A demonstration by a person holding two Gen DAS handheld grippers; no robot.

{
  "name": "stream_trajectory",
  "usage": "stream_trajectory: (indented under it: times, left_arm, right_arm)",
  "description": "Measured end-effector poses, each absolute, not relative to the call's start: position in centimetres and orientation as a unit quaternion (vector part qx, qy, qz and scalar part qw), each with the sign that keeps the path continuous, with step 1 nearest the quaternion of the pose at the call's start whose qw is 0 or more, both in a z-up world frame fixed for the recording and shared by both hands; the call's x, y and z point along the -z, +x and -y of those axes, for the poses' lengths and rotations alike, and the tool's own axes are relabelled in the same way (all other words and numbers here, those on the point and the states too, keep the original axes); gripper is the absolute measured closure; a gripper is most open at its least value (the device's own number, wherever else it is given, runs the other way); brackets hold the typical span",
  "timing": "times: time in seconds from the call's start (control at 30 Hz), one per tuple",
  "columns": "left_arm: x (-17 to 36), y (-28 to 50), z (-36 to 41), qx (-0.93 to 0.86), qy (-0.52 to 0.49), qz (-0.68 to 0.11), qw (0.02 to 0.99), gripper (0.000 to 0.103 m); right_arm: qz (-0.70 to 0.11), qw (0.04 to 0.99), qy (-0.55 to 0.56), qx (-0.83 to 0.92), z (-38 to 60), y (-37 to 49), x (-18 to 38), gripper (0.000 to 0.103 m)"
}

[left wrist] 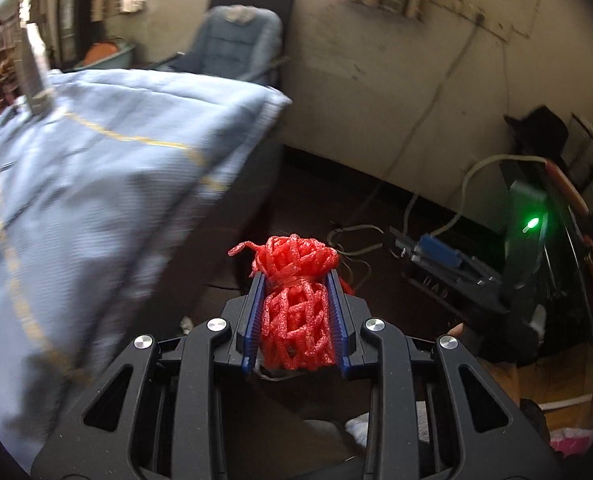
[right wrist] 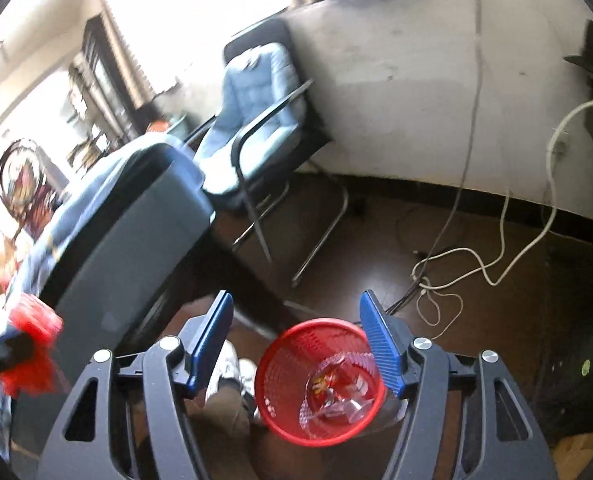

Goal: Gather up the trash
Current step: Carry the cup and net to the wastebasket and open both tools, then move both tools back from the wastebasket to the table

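Observation:
My left gripper (left wrist: 296, 280) is shut on a bundle of red foam netting (left wrist: 294, 304), held in the air beside the table's edge. The same red netting and left gripper show blurred at the far left of the right wrist view (right wrist: 32, 340). My right gripper (right wrist: 296, 312) is open and empty, above a red mesh waste basket (right wrist: 292, 364) on the floor. The basket holds a clear plastic wrapper and other trash (right wrist: 336, 396).
A table with a light blue cloth (left wrist: 96, 184) fills the left. A blue padded chair (right wrist: 256, 120) stands by the wall. White cables (right wrist: 476, 264) lie on the dark floor. A black device with a green light (left wrist: 532, 224) is at right.

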State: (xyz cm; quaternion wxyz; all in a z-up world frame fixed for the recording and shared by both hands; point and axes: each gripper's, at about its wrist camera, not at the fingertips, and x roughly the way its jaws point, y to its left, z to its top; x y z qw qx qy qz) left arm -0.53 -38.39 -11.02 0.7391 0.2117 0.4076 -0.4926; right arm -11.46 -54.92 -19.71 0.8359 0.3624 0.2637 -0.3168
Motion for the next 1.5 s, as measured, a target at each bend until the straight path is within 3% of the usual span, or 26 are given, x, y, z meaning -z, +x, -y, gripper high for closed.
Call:
stream_trajectory:
  times: [0.23, 0.3, 0.37, 0.47, 0.8, 1.0, 1.33, 1.5]
  left_arm:
    - [15.3, -1.4, 44.0, 0.508, 0.247, -0.428, 0.705, 0.069]
    - [16.5, -1.2, 45.0, 0.501, 0.252, -0.435, 0.704, 0.054]
    - [17.3, -0.8, 45.4, 0.493, 0.248, -0.443, 0.707, 0.032]
    - [17.8, -0.3, 45.5, 0.49, 0.24, -0.452, 0.706, 0.023]
    - [14.6, -0.7, 43.4, 0.492, 0.229, -0.421, 0.727, 0.015]
    - [13.0, -1.1, 41.7, 0.486, 0.218, -0.411, 0.74, 0.015]
    - [9.1, -0.6, 36.8, 0.459, 0.189, -0.372, 0.785, 0.01]
    - [7.0, 0.0, 33.9, 0.434, 0.174, -0.354, 0.81, 0.008]
  right_arm:
    - [-0.244, 0.826, 0.386, 0.331, 56.6, -13.4, 20.1, 0.038]
    - [-0.244, 0.825, 0.388, 0.331, 56.6, -13.7, 20.0, 0.038]
    - [-0.245, 0.824, 0.389, 0.33, 56.6, -13.8, 20.1, 0.038]
    - [-0.244, 0.824, 0.391, 0.331, 56.6, -13.6, 20.1, 0.038]
    - [-0.244, 0.831, 0.385, 0.319, 55.9, -13.1, 19.5, 0.038]
    - [-0.252, 0.838, 0.358, 0.326, 54.8, -12.7, 18.1, 0.022]
    - [-0.209, 0.865, 0.312, 0.334, 52.3, -13.4, 14.1, 0.006]
    - [-0.178, 0.887, 0.263, 0.336, 50.0, -13.8, 11.2, 0.006]
